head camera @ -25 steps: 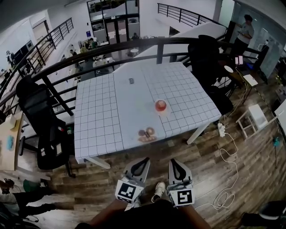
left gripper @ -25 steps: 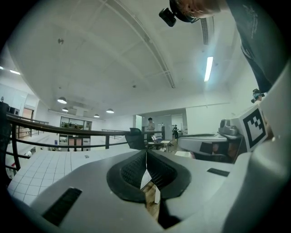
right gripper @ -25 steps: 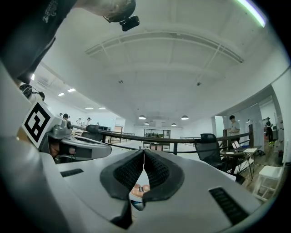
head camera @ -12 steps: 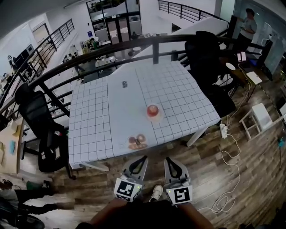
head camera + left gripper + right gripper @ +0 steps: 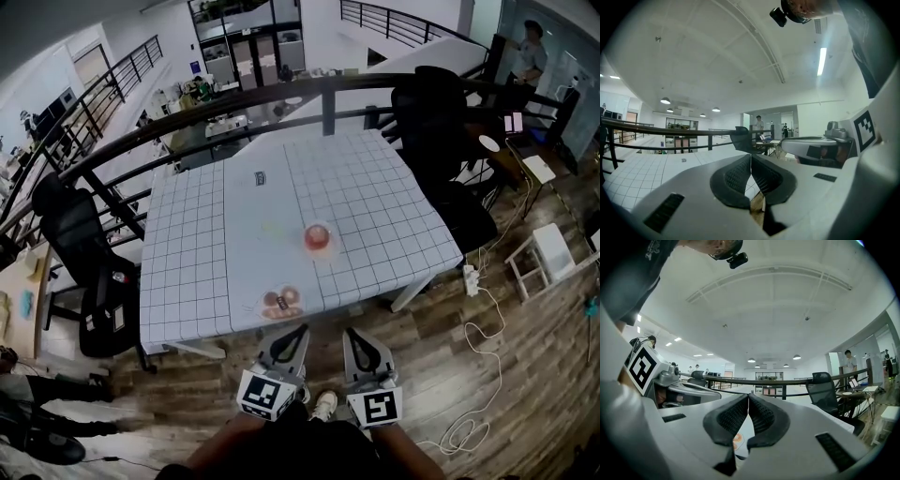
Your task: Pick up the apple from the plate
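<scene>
Both pairs of jaws are pressed fully together with nothing between them: on your left gripper (image 5: pixel 751 156) the ribbed black pads meet along a single seam, and your right gripper (image 5: pixel 748 396) shows the same closed line. You hold both out level and side by side, low at the bottom centre of the head view. They sit short of the near edge of the table (image 5: pixel 202 248), over the wooden floor (image 5: pixel 441 347) and just ahead of your shoe (image 5: pixel 324 404). That looks like a carrying pose for an approach rather than a reach, and it would explain why the jaws have no reason to be parted yet. The apple (image 5: pixel 318 233), red and round, sits on its small plate (image 5: pixel 320 249) right of the middle of the gridded tablecloth, well apart from either gripper and slightly nearer the right one's line. A second plate (image 5: pixel 281 303) of small round brown foods lies close to the near table edge, between you and the apple. An orange patch below the right jaws may be that plate, though it is too small to be sure. A small dark object (image 5: pixel 262 176) rests towards the far side. Black chairs (image 5: pixel 80 239) flank the table, a dark railing (image 5: pixel 187 120) curves behind it, and a person (image 5: pixel 532 49) stands at the upper right. By this reading the pick has not begun: the jaws must open wide before they can close round the fruit.
</scene>
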`<state>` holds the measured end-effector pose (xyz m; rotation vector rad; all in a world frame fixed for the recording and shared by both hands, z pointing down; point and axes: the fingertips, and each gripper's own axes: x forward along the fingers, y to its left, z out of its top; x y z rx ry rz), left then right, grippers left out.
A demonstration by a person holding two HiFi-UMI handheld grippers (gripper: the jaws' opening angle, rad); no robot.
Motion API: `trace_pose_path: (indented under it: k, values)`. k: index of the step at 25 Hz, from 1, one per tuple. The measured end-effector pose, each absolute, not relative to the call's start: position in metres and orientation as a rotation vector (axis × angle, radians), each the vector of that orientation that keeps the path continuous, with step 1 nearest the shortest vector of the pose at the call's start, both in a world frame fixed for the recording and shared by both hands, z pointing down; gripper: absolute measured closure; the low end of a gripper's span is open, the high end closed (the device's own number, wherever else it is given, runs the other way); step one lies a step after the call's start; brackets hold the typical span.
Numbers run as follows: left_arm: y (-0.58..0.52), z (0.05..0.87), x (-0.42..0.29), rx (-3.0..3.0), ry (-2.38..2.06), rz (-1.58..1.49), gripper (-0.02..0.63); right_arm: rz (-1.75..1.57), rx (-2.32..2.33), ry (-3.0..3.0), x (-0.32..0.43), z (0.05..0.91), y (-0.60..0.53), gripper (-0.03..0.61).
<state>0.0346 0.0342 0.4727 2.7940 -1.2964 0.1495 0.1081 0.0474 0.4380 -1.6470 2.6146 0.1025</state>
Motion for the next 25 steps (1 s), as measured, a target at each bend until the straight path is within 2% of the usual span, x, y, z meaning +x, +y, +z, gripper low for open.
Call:
trace_pose_path:
  k: [5,25]
  values:
    - [0.014,0.471,0.04,2.804,-1.286,0.125,0.591,0.094,-1.702,2.672,0.12,0.46,0.031,0.554]
    - [-0.098,0.477,0.015,2.778,-1.307,0.096,0.591,0.159,-1.696,2.703,0.095,0.456,-0.083,0.555]
